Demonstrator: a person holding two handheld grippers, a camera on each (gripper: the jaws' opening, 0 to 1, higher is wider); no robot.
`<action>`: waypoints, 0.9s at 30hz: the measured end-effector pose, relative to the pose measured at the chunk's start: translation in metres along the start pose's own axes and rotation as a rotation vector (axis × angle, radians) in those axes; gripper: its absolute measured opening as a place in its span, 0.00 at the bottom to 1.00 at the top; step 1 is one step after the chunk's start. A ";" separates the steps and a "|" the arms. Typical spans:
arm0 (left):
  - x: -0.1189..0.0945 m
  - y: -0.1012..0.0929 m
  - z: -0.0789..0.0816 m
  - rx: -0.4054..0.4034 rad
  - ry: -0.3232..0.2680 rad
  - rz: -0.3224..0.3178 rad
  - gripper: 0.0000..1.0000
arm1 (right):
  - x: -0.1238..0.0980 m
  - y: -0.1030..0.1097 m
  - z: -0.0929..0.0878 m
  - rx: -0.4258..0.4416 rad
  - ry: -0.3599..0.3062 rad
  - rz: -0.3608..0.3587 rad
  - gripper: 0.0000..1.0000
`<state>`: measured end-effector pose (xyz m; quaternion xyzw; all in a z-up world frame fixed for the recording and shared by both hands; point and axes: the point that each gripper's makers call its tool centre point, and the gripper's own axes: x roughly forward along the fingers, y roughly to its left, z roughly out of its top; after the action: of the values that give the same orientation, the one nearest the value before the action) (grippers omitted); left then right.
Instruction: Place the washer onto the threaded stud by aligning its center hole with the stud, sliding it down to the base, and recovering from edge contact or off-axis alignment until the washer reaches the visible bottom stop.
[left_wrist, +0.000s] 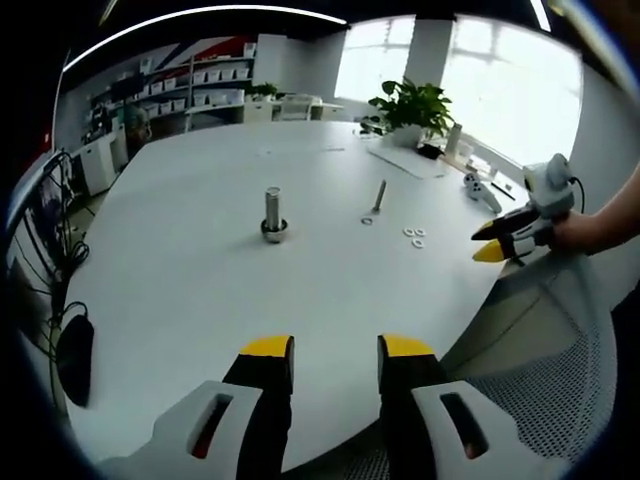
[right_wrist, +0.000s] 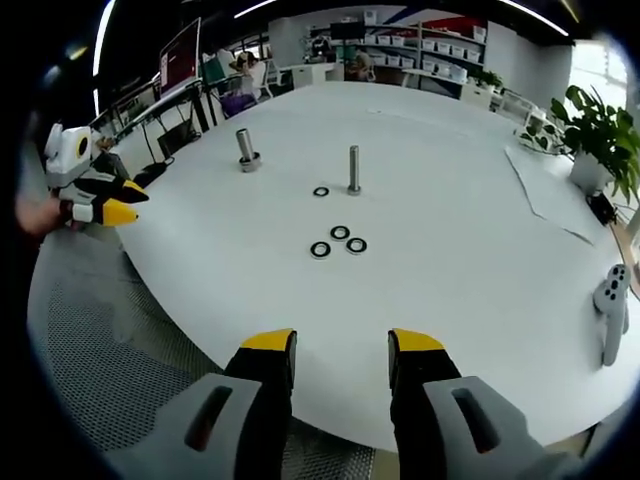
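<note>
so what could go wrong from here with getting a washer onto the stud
1. Three washers lie bunched together, so the right tool, open and empty, may nudge or lift a neighbour with the one it wants.
2. They lie flat on the smooth white table, so one may skid instead of lifting.
3. The threaded stud is slim and tall; an off-axis washer may catch on its tip.

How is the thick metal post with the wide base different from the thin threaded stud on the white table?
The thick post is short and stout and sits on a wider round base; the thin stud is taller, slimmer and has no such base. One washer lies close beside the stud, while none lies near the post. The post stands nearer the left gripper, the stud more toward the table's middle. Both are upright grey metal, with no washer on either.
</note>
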<state>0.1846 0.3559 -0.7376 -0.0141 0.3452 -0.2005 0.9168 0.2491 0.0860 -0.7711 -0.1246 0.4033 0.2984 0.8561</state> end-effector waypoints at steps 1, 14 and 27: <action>0.000 0.000 0.000 0.000 0.000 0.002 0.31 | 0.000 0.000 0.000 0.000 0.003 0.001 0.39; 0.001 0.000 -0.001 -0.009 0.005 -0.006 0.32 | 0.002 0.008 -0.004 -0.049 0.033 0.029 0.38; 0.001 -0.001 0.002 -0.020 -0.009 -0.015 0.32 | 0.006 0.025 -0.017 -0.239 0.153 0.115 0.40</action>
<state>0.1858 0.3547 -0.7366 -0.0269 0.3430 -0.2039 0.9165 0.2262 0.1008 -0.7856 -0.2246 0.4352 0.3826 0.7834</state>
